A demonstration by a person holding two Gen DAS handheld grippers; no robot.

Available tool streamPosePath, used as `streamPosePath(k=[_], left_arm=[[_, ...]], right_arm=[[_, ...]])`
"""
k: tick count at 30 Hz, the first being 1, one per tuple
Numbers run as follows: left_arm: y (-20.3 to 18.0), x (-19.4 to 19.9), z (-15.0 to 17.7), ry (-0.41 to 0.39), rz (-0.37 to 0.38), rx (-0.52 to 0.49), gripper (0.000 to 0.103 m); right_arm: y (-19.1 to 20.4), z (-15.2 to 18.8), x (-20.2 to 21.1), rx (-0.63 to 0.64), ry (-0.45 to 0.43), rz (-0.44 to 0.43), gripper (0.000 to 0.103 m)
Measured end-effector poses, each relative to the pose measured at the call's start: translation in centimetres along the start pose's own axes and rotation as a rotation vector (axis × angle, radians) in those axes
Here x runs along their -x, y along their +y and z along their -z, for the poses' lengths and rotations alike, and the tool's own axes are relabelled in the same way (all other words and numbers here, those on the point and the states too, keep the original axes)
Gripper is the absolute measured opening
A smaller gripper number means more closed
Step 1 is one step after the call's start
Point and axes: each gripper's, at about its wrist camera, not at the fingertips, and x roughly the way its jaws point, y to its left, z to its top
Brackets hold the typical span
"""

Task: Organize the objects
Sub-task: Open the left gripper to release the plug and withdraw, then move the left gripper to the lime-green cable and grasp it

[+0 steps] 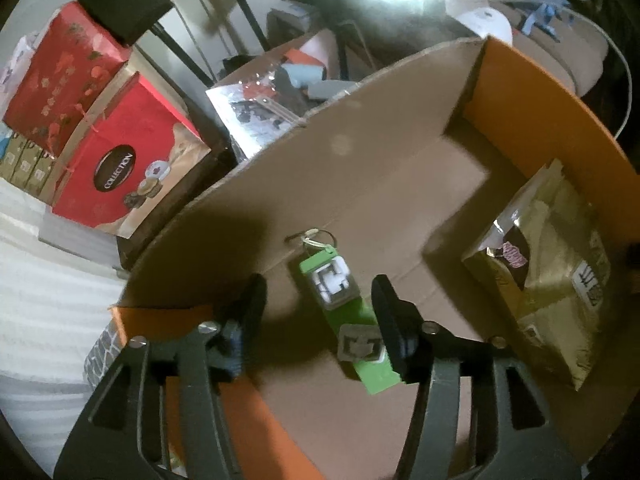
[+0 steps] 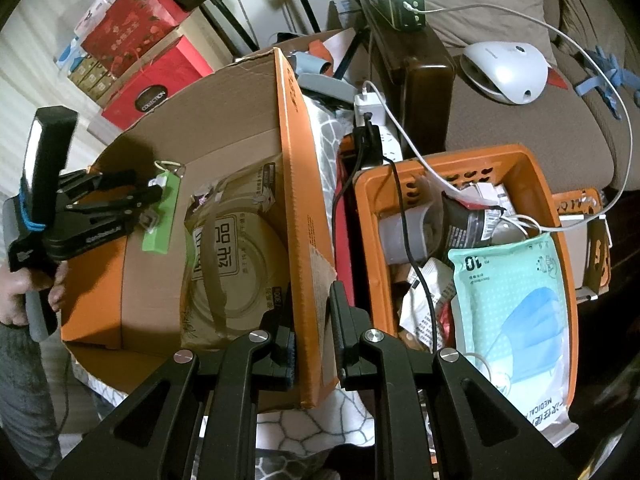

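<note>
At lower centre of the left wrist view, the left gripper [image 1: 320,312] hangs spread, apparently released, over the green tag [image 1: 344,312] in the cardboard box [image 1: 380,128], so it should withdraw straight up.

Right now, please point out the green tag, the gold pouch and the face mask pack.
green tag [image 1: 340,312]: left wrist view, its middle strip.
gold pouch [image 1: 556,280]: left wrist view, its creased front.
face mask pack [image 2: 516,312]: right wrist view, its clear front.

Box floor [image 1: 400,184] bare beyond green tag [image 1: 344,304]; gold pouch [image 1: 548,272] blocks right side.
</note>
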Motion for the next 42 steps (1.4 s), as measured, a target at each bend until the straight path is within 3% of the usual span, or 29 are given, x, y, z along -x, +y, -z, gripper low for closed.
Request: streamPosePath(k=[5,7,11,14,22,25,33,42], left_arm=[[1.5,2.6,0.7,-0.057,0.052,0.046,0.066],[2.2,3.6,1.1,-0.075,0.067,0.068,0.076],[3.7,4.8,2.0,-0.095,0.102,0.120,0.081],[4.8,5.6,2.8,-0.110,0.113,0.155,0.092],[7.7,6.9,4.9,-0.141,0.112,0.224,0.093],[8.3,7.5,6.0,-0.165,0.085,0.237,0.103],[8.8,9.0,8.5,-0.202,0.056,0.251,0.103],[9.7,10.2,11.4,-0.250,0.089,0.301,0.103]], right_arm=[[0.0,0.0,0.0,-0.003,0.001,-0.003,0.013],[-0.2,-0.1,0.0,-0.004,0.001,-0.003,0.013],[-0.2,-0.1,0.0,-0.006,-0.001,-0.004,0.013],[-0.2,-0.1,0.0,-0.008,-0.001,-0.004,0.013],[-0.2,0.0,0.0,-0.011,-0.003,-0.007,0.013],[-0.2,0.0,-0.1,-0.015,-0.005,-0.010,0.014],[-0.2,0.0,-0.1,-0.017,-0.006,-0.011,0.014],[-0.3,-0.1,0.0,-0.022,-0.009,-0.016,0.014]])
